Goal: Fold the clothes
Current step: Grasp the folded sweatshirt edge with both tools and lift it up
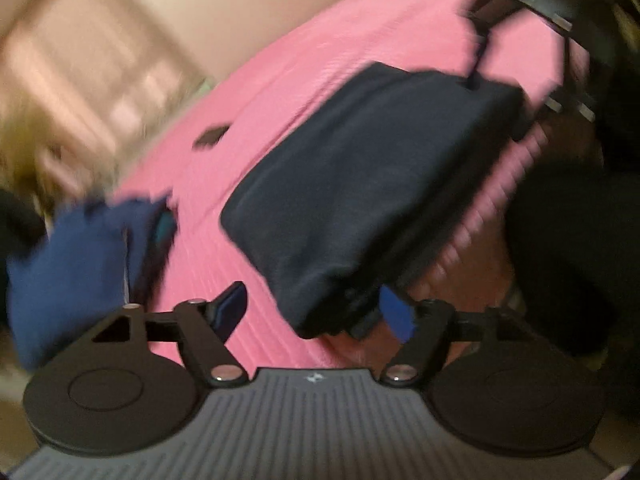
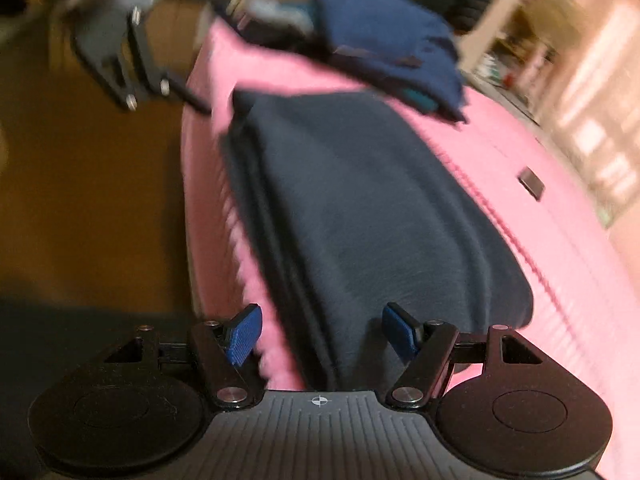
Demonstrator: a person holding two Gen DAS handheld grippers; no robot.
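Note:
A folded dark navy garment [image 1: 360, 176] lies on a pink ribbed cover [image 1: 320, 40]. My left gripper [image 1: 312, 316] is open, its fingers on either side of the garment's near corner. In the right wrist view the same garment [image 2: 360, 208] lies along the pink cover's [image 2: 540, 184] left edge. My right gripper [image 2: 324, 332] is open, its blue pads [image 2: 244, 336] on either side of the garment's near end. The right gripper also shows at the garment's far end in the left wrist view [image 1: 532, 44]; the left gripper shows far left in the right wrist view [image 2: 132, 64]. Both views are motion-blurred.
A pile of brighter blue clothes [image 1: 84, 252] lies at the cover's left end, and shows at the far end in the right wrist view [image 2: 388, 40]. A small dark rectangular thing [image 1: 210, 138] lies on the cover [image 2: 532, 186]. Brown floor [image 2: 88, 200] lies below the cover's edge.

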